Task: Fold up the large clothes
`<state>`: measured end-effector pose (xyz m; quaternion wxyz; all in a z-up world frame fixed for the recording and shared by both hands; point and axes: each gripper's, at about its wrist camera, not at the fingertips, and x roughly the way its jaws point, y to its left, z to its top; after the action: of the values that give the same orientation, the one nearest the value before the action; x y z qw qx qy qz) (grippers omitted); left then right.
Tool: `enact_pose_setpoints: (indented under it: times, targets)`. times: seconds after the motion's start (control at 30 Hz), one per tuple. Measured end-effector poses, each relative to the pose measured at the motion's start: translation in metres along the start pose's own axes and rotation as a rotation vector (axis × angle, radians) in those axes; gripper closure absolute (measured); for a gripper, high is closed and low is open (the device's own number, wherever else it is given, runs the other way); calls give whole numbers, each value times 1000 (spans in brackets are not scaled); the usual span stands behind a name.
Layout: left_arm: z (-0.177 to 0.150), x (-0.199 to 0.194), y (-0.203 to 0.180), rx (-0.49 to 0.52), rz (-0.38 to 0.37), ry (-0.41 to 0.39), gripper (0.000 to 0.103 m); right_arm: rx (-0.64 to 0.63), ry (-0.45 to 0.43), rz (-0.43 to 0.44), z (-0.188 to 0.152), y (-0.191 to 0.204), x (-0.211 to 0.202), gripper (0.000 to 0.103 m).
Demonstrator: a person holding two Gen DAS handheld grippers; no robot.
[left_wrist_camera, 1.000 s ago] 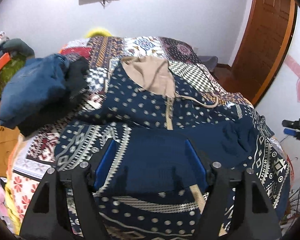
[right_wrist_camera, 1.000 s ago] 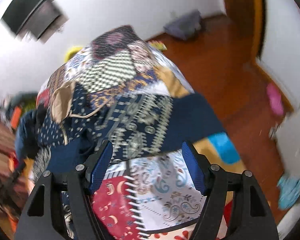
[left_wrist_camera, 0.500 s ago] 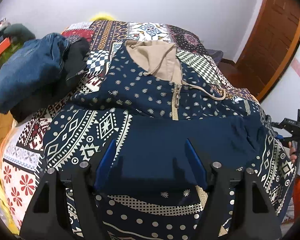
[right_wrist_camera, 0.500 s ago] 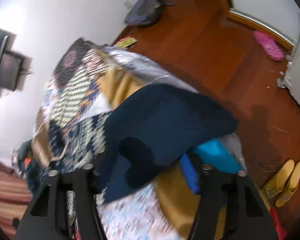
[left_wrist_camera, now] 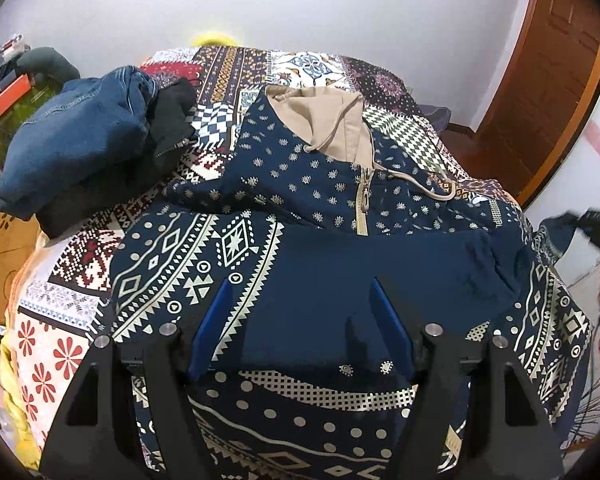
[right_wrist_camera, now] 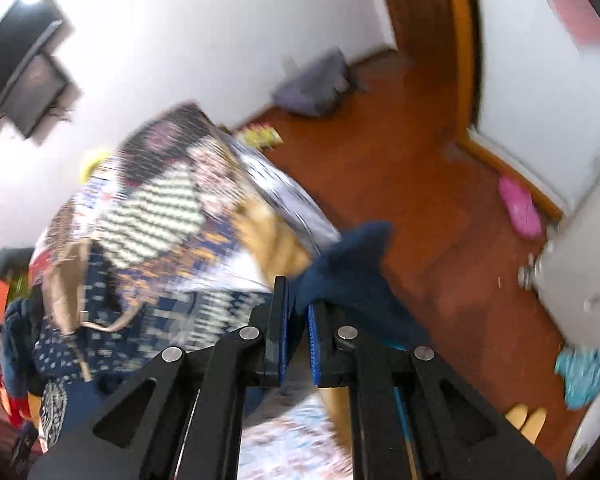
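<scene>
A large navy patterned hoodie (left_wrist_camera: 312,184) with a tan hood (left_wrist_camera: 324,120) lies spread on the bed, one plain navy sleeve folded across its middle. My left gripper (left_wrist_camera: 300,300) is open and empty, hovering just above that folded sleeve. My right gripper (right_wrist_camera: 296,296) is shut on the navy cuff of the other sleeve (right_wrist_camera: 352,268) at the bed's right edge, lifting it. In the left wrist view the right gripper (left_wrist_camera: 596,224) shows at the far right, holding that cuff. The right wrist view is motion-blurred.
A pile of blue denim and black clothes (left_wrist_camera: 88,148) sits on the bed's left side. The patchwork bedspread (left_wrist_camera: 236,76) covers the bed. A wooden door (left_wrist_camera: 548,92) and wooden floor (right_wrist_camera: 440,208) with slippers lie to the right.
My right gripper closed on the navy sleeve cuff and lifted it off the bed's edge. My left gripper stayed open and drifted slightly over the hoodie.
</scene>
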<state>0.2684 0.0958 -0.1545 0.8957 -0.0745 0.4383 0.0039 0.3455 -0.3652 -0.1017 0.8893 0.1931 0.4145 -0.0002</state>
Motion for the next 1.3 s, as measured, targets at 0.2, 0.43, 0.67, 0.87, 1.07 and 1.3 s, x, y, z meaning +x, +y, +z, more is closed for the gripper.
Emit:
enact_pose_setpoints:
  times: [0.2, 0.43, 0.67, 0.87, 1.07, 1.3]
  targets:
    - [-2, -13, 2, 0, -15, -29, 33, -101, -119, 147, 18, 60, -53, 95]
    - [-7, -27, 12, 2, -14, -50, 33, -244, -95, 323, -5, 128, -69, 96]
    - [-15, -29, 27, -36, -10, -43, 33, -354, 118, 401, -59, 172, -27, 96]
    - [-20, -26, 32, -55, -10, -22, 33, -448, 331, 346, -114, 195, 16, 95]
    - [-24, -22, 25, -19, 5, -13, 33, -462, 416, 293, -129, 190, 21, 95]
    - [-23, -15, 12, 15, -7, -5, 33, -423, 471, 300, -111, 178, 0, 95]
